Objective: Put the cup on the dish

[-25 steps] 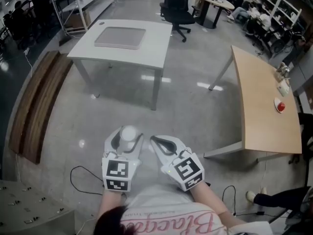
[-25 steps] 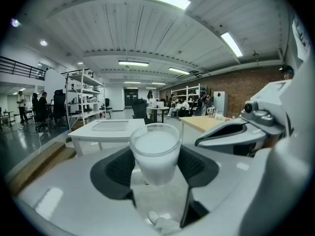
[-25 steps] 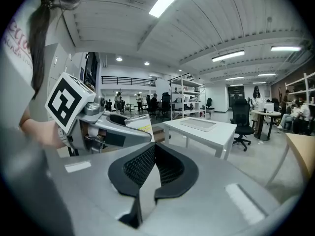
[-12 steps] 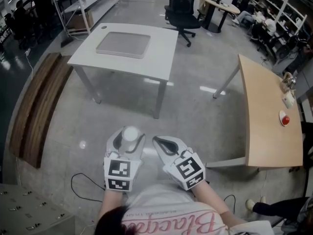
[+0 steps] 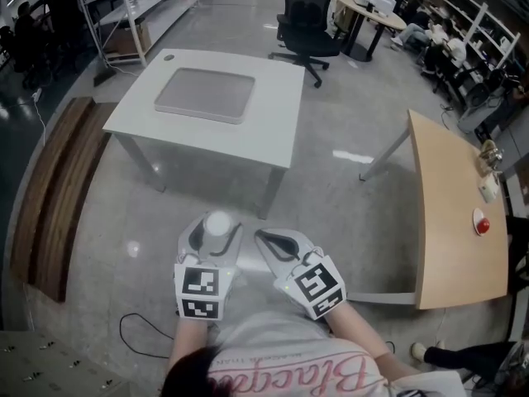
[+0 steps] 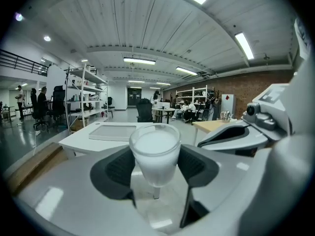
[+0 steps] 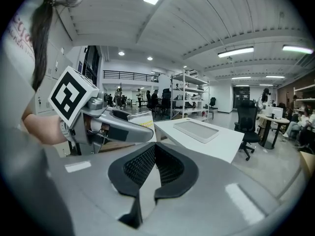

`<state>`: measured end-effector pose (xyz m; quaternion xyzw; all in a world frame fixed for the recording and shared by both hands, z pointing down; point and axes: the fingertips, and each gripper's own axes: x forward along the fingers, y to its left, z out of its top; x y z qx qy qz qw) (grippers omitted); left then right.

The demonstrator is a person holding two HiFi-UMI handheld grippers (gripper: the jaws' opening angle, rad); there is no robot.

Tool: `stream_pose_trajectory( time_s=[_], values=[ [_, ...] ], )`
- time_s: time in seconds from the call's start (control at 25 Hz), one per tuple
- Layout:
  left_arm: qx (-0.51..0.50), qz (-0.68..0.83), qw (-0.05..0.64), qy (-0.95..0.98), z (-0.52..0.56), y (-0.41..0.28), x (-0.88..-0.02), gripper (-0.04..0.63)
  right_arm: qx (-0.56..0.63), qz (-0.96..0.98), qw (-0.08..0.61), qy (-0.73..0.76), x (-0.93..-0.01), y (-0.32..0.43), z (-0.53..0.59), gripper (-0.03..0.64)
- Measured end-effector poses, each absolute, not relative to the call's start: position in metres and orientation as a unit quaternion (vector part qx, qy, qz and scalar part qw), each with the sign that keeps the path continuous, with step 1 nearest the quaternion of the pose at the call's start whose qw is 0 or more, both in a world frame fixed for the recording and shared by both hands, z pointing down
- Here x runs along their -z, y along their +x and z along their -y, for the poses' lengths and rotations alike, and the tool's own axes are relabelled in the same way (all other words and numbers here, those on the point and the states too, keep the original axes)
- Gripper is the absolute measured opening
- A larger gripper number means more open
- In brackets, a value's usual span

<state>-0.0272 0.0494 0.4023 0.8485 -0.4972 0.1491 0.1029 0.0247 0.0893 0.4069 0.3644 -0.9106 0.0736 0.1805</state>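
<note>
A white cup [image 5: 218,223] sits upright between the jaws of my left gripper [image 5: 216,228], which is shut on its sides; in the left gripper view the cup [image 6: 155,150] fills the gap between the dark pads. My right gripper [image 5: 269,240] is beside it, jaws shut with nothing in them [image 7: 154,151]. Both hang over the concrete floor, short of the white table [image 5: 277,131]. The dish, a flat grey square tray [image 5: 205,94], lies on that table and shows ahead in both gripper views [image 6: 113,132] [image 7: 196,130].
A long wooden bench [image 5: 58,188] runs along the left. A light wooden table [image 5: 455,197] with a small red object [image 5: 482,222] stands at the right. A black office chair [image 5: 307,19] is behind the white table. A black cable [image 5: 136,331] loops on the floor near my feet.
The white table and the tray have drawn closer in the head view as both grippers travelled forward together. The cup stays held in the left gripper.
</note>
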Motion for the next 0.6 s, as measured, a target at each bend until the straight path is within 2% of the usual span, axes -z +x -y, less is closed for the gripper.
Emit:
stream_pose_trajectory(
  time_s=[0.6],
  values=[
    [-0.165, 0.496, 0.096, 0.847, 0.049, -0.044, -0.411, 0.264, -0.076, 0.912, 0.188, 0.357, -0.418, 0.001, -0.004, 0.002]
  ],
)
